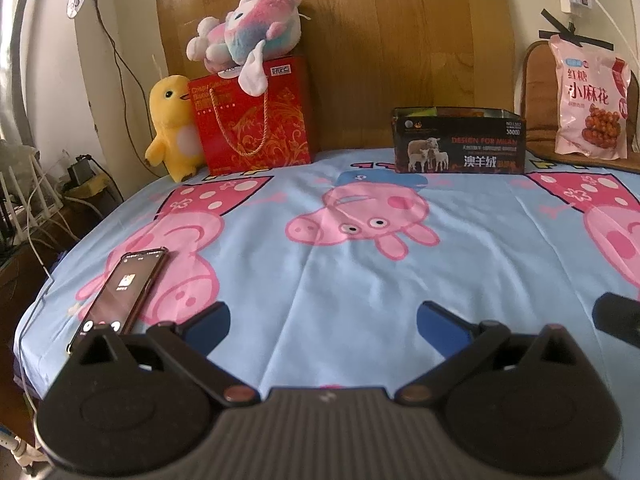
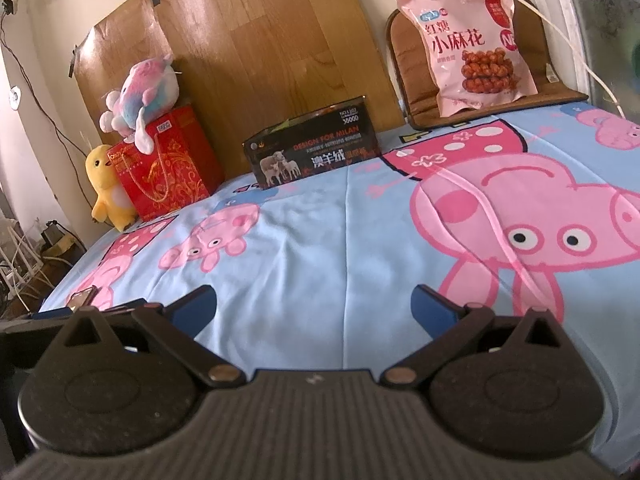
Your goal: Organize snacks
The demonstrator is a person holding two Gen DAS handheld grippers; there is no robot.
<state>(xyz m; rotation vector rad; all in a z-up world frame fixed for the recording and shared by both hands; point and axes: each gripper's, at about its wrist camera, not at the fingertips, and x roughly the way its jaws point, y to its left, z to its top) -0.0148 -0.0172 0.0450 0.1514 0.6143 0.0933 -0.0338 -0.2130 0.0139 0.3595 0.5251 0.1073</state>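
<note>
A pink snack bag (image 1: 592,100) leans on a brown cushion at the far right; it also shows in the right wrist view (image 2: 476,48). A black open box (image 1: 458,140) with a sheep picture stands at the back of the bed, holding a few packets; it also shows in the right wrist view (image 2: 312,146). My left gripper (image 1: 323,320) is open and empty, low over the blue cartoon bedsheet (image 1: 320,280), far from both. My right gripper (image 2: 314,306) is open and empty over the sheet (image 2: 320,240).
A phone (image 1: 124,292) lies on the sheet by my left gripper's left finger. A red gift bag (image 1: 252,120) with a pastel plush (image 1: 248,32) on top and a yellow plush duck (image 1: 172,128) stand at the back left. Cables and a router lie off the bed's left edge.
</note>
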